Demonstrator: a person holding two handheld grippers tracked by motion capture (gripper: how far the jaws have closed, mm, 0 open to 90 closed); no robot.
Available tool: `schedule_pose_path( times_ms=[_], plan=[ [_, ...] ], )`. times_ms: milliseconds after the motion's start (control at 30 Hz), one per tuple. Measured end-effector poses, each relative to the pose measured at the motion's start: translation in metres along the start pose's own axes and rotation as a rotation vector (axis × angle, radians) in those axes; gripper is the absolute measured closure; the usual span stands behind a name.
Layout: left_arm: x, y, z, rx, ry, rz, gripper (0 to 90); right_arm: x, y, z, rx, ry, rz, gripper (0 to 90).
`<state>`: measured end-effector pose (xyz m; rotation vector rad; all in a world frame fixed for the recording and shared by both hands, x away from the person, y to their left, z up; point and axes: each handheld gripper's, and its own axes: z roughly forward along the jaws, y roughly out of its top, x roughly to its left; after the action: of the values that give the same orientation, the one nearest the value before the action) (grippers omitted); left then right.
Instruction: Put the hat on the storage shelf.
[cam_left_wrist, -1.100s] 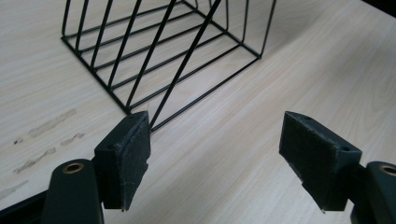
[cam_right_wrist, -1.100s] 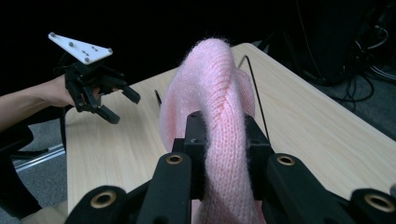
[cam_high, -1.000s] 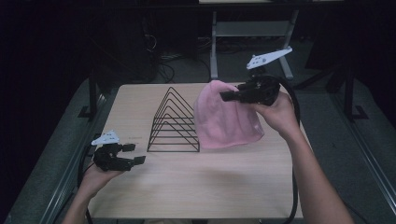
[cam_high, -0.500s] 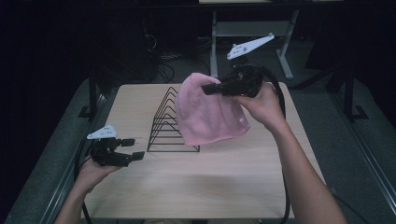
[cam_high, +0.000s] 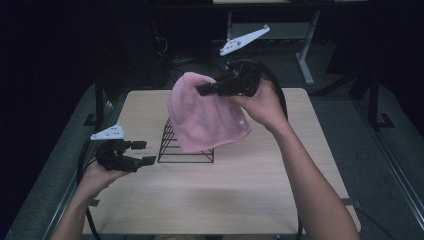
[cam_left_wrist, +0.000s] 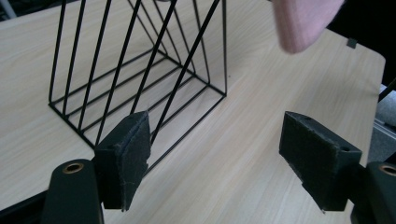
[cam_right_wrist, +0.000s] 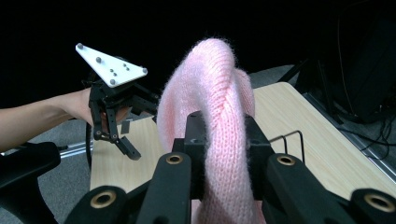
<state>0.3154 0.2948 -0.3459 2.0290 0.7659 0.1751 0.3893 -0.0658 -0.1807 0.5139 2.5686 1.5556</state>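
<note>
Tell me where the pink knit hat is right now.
The pink knit hat hangs in the air, pinched by the right tongs, above the black wire rack near the table's middle in the high view.

The right arm reaches up and forward over the table, its hand (cam_high: 262, 102) holding the right gripper (cam_high: 206, 90) raised and pointing left, jaws clamped on a pink hat (cam_high: 205, 115). The left forearm comes in low at the left, its hand (cam_high: 97, 175) holding the left gripper (cam_high: 142, 152) just above the table, pointing right, jaws wide apart with nothing between them.
</note>
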Motion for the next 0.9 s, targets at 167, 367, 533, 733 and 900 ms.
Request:
schedule_pose_path(
  times_ms=[167,367,533,733,900],
  plan=[
    [-0.002,0.007,-0.002,-0.011,-0.020,0.006,24.7,0.002,0.008,0.007,0.002,0.012,-0.013,77.0],
    [-0.005,0.016,-0.003,-0.014,-0.038,0.021,24.6,0.007,0.017,0.013,-0.010,0.020,-0.026,77.0],
    [-0.009,0.026,-0.001,-0.017,-0.064,0.026,24.8,0.008,0.024,0.021,-0.016,0.022,-0.035,77.0],
    [-0.010,0.037,0.000,-0.027,-0.081,0.035,25.1,0.008,0.029,0.030,-0.022,0.027,-0.041,77.0],
    [-0.006,0.045,0.000,-0.033,-0.090,0.030,27.0,0.010,0.035,0.039,-0.032,0.036,-0.046,77.0]
  ],
)
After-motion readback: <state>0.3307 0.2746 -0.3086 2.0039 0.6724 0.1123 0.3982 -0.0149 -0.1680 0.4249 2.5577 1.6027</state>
